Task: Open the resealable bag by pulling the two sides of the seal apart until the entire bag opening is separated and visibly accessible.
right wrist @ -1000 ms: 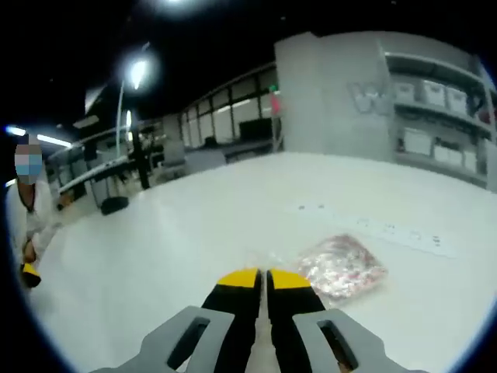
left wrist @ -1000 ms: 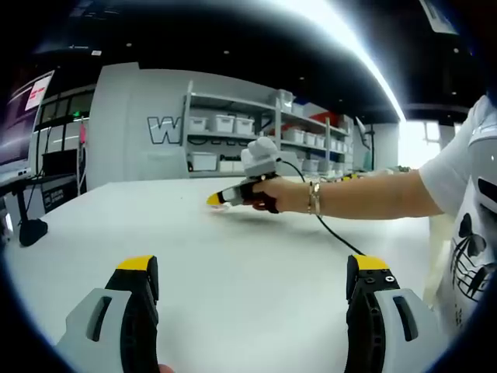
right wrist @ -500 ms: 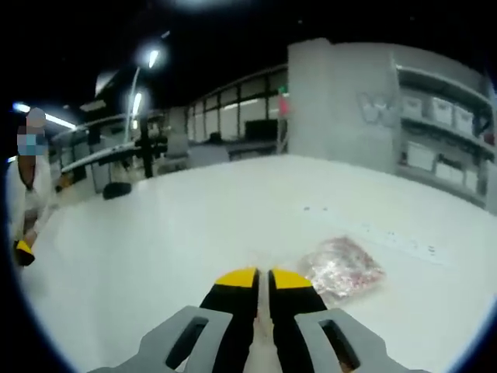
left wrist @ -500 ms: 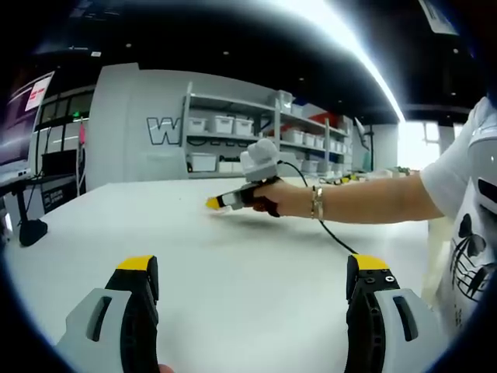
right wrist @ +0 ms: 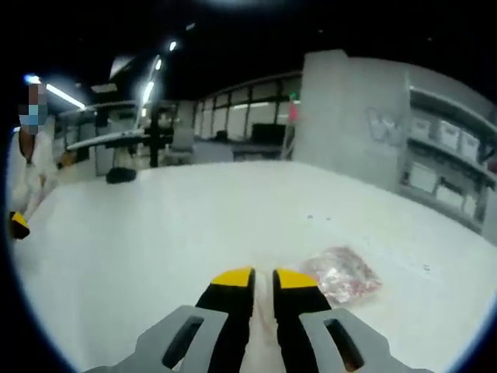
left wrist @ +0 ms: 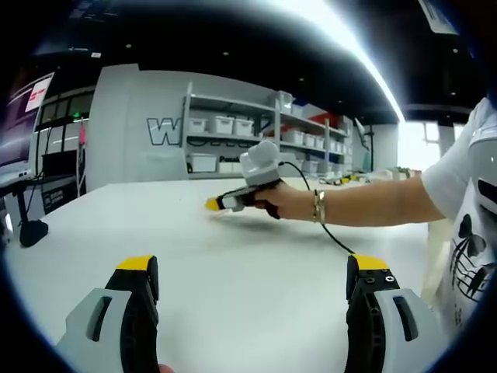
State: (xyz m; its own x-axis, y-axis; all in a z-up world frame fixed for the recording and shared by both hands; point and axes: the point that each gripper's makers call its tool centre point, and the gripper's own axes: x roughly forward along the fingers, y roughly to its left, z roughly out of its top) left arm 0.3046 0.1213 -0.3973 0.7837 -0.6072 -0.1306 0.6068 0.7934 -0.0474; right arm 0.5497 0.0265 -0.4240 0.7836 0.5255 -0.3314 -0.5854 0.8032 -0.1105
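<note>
In the left gripper view, far left, a screen [left wrist: 23, 116] with a red-and-white label, writing too small to read. Next, a grey wall [left wrist: 136, 124] bearing large pale letters, a "W" legible, the rest hidden behind shelving [left wrist: 233, 140] stocked with white bins. Bottom of the same view: left gripper [left wrist: 252, 272], yellow-tipped jaws spread wide apart, nothing between them, poised above the bare white table [left wrist: 233, 256]. Mid-view, right gripper [left wrist: 213, 203] in a person's hand [left wrist: 272, 200], yellow tips low over the tabletop, a bracelet [left wrist: 318, 207] on the wrist and a black cable [left wrist: 330, 233] trailing back. At the far right, a white printed T-shirt [left wrist: 470, 233].

In the right gripper view, at the left edge, the person in white, then the wide white tabletop. Bottom centre, the right gripper's own jaws nearly closed, a thin gap between the yellow tips, nothing visibly caught there. Just right of the tips, lying flat on the table, the resealable bag [right wrist: 342, 273]: clear, crinkled plastic, pinkish-red and white contents, state of the seal too blurred to tell. Further right, the grey wall again with a faint "W", shelving beside it.
</note>
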